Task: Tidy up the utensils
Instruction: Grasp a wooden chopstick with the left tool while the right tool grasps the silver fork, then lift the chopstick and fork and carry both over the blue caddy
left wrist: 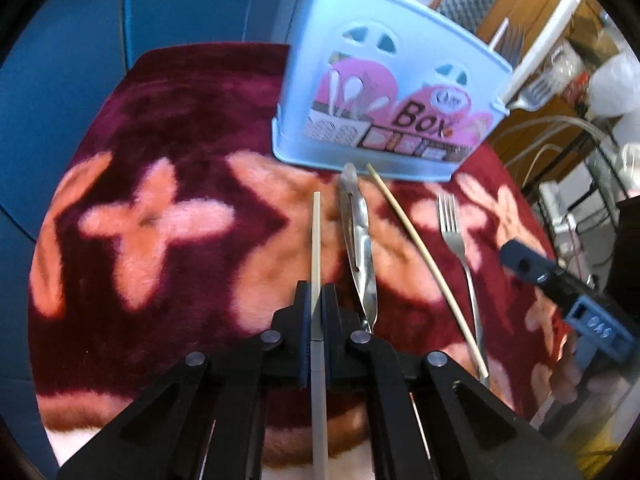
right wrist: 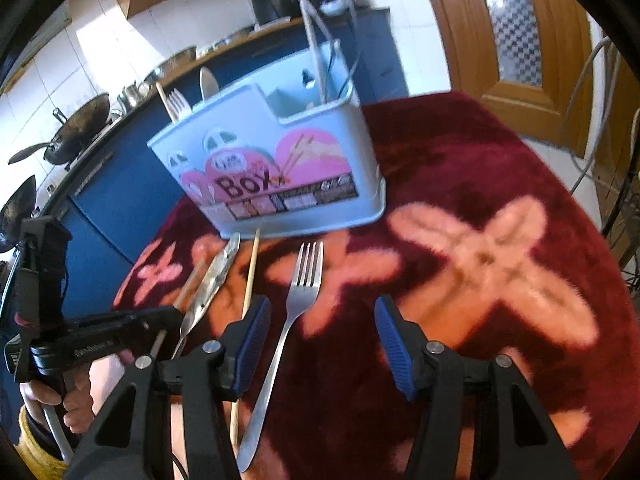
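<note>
My left gripper (left wrist: 316,292) is shut on a pale chopstick (left wrist: 316,232), which sticks out forward over the red floral cloth (left wrist: 180,128). To its right lie a metal tong-like utensil (left wrist: 358,232), a second chopstick (left wrist: 420,256) and a steel fork (left wrist: 456,232). Behind them stands a light-blue utensil box (left wrist: 384,100) with a pink label. My right gripper (right wrist: 322,306) is open, and the fork (right wrist: 306,276) lies below it, closer to its left finger, with no pad touching it. The left gripper (right wrist: 170,318) shows at the left of the right wrist view.
The box (right wrist: 272,160) holds forks, a spoon and tall utensils in its compartments. A person's hand (right wrist: 76,400) grips the left tool's handle. Blue cabinets (right wrist: 108,184) with woks stand beyond the table, with a wooden door (right wrist: 520,40) to the right. Cables hang at the right edge.
</note>
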Available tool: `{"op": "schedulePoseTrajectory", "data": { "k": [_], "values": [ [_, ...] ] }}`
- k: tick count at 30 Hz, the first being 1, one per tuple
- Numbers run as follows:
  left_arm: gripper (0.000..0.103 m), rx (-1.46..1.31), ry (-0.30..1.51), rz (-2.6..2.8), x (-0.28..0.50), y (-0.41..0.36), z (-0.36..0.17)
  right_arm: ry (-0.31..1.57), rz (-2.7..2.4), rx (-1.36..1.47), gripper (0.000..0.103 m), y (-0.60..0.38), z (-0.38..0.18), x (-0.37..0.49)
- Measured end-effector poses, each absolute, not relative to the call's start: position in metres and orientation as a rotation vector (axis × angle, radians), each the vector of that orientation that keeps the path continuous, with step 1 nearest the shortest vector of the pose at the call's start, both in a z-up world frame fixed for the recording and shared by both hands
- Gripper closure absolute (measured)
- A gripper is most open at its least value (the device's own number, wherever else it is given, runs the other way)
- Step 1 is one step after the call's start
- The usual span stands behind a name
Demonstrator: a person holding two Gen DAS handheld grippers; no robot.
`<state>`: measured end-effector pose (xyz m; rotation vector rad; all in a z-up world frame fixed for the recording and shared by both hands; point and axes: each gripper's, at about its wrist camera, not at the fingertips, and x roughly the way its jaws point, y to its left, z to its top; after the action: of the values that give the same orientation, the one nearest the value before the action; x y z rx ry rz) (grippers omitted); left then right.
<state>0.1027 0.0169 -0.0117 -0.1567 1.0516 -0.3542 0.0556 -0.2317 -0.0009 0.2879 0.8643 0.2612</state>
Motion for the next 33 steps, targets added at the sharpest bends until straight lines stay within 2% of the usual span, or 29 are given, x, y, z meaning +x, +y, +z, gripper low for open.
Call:
{"op": "schedulePoseTrajectory", "data": {
  "k": [6,8,16,28,31,33],
  "values": [
    [0.1,-0.219,0.956,-0.337,0.1,0.032,-0.001,0.959,0.286,0.243,0.071,-0.215,-0.012,0.07],
    [0.1,-0.224,0.928,-0.333,0.099,0.036,0.003,0.982,0.277,0.214,0.074,-0.209,-0.015,0.074],
    [0.1,-0.229,0.862,-0.353,0.099,0.043,0.014,1.047,0.3,0.158,0.076,-0.19,-0.018,0.094],
    [0.1,-0.27,0.826,-0.432,0.097,0.054,0.015,1.065,0.443,0.404,0.077,-0.216,-0.031,0.131],
    [0.1,-0.283,0.82,-0.446,0.098,0.059,0.013,1.063,0.422,0.366,0.081,-0.209,-0.03,0.135],
    [0.1,-0.298,0.818,-0.458,0.1,0.062,0.012,1.058,0.394,0.354,0.09,-0.206,-0.028,0.136]
  ]
}}
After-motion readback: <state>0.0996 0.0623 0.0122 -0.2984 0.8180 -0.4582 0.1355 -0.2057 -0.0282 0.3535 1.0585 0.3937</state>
